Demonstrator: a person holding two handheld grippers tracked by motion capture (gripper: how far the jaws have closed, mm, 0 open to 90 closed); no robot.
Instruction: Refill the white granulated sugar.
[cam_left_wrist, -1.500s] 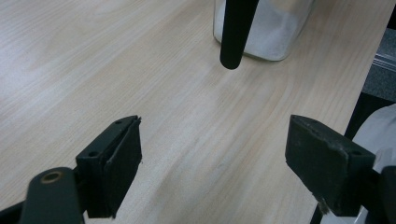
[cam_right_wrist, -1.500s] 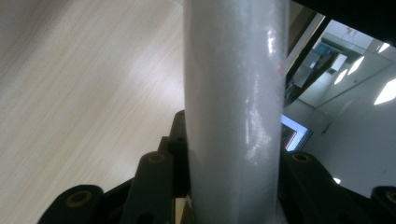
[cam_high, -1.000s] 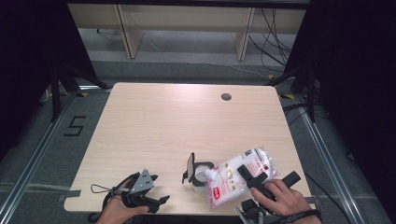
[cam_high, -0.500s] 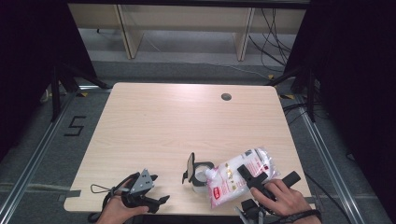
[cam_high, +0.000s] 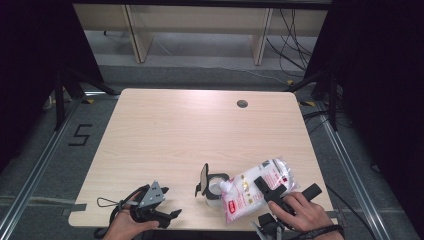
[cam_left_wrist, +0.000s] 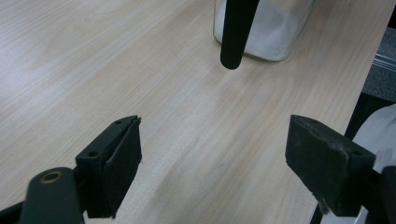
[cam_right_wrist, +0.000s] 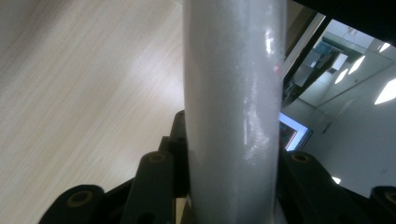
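Gripping a white plastic bag (cam_high: 255, 187) with red print, the right gripper (cam_high: 272, 192) sits just right of the glass jar (cam_high: 216, 189), near the table's (cam_high: 190, 135) front edge. Bag is tilted, its spout corner pointing down at the jar mouth, looks like touching the rim but hard to tell from the high view. In the right gripper view the bag (cam_right_wrist: 233, 107) is pinched between both jaws, pads pressed on each side. Jar has a black flip lid (cam_high: 203, 179) standing open on its left side; white grains sit in the bottom (cam_left_wrist: 273, 28). Left gripper (cam_high: 157, 207) rests well left of the jar, by the front edge, jaws wide apart with nothing between them (cam_left_wrist: 212, 168), bare wood beneath.
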